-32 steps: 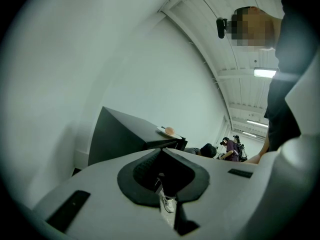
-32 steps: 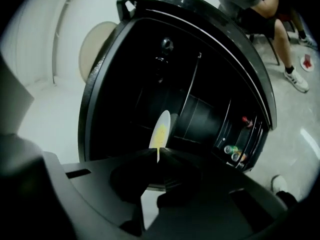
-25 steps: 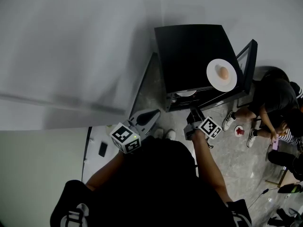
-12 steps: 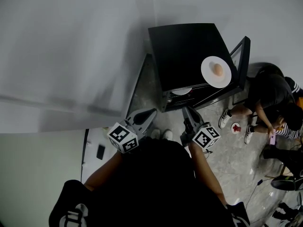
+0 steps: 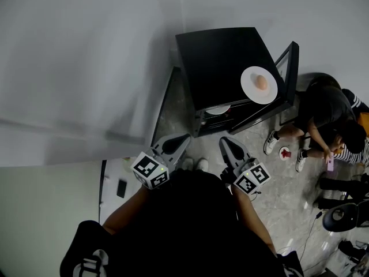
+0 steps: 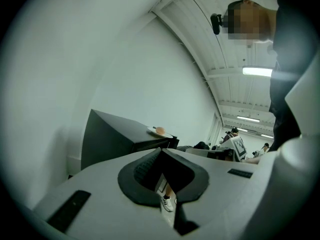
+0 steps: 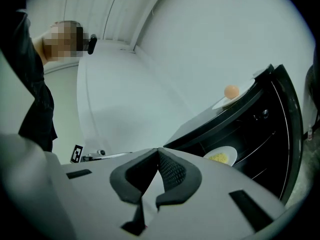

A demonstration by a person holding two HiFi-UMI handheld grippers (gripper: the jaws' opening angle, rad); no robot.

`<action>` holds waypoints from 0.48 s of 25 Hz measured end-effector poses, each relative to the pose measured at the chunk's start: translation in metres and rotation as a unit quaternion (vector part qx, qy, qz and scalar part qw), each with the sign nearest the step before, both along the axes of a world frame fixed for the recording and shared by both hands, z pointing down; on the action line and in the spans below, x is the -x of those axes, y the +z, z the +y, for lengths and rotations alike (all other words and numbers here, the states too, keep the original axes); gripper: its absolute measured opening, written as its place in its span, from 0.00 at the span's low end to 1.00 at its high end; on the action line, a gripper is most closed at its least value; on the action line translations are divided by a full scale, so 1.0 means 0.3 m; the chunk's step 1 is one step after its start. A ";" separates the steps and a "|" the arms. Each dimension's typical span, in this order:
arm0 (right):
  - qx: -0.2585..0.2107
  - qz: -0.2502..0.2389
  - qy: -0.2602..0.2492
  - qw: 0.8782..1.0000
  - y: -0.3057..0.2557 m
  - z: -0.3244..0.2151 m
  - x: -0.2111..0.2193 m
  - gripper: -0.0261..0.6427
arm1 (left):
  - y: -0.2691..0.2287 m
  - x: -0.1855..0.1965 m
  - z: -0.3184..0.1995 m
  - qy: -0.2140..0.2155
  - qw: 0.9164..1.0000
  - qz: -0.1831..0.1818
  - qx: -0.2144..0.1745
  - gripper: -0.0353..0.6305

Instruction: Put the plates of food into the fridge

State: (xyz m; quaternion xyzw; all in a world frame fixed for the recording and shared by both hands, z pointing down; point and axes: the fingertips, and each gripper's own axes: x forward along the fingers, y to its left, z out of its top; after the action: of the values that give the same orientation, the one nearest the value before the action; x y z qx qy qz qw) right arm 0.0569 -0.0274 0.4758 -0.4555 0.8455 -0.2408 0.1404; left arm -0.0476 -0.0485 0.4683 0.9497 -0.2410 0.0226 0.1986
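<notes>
Since both left gripper (image 5: pixel 183 138) and right gripper (image 5: pixel 225 143) have closed, empty fingers, I should open the right before gripping the rim of the plate (image 5: pixel 249 90) atop the fridge (image 5: pixel 219 62), keeping it level.

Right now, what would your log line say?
left gripper: shut, empty | right gripper: shut, empty | yellow-food plate: inside fridge | round-food plate: on fridge top

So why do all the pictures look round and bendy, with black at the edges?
Head view: a very wide lens curves the walls, and the black fridge shows almost no detail. Left gripper view: dark ring all round, and the ceiling light glares. Right gripper view: same round bending, yet the plate inside the fridge shows clearly.
</notes>
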 end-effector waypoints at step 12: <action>-0.003 0.005 0.026 1.000 -0.052 0.080 -0.056 0.08 | 0.013 -0.022 0.011 0.008 1.000 -0.019 -0.010 0.09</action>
State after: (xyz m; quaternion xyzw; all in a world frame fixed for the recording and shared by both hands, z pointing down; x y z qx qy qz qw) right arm 0.0738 -0.0033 0.4603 -0.4785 0.8347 -0.2318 0.1436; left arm -0.0411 -0.0453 0.4723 0.9530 -0.2373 0.0396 0.1843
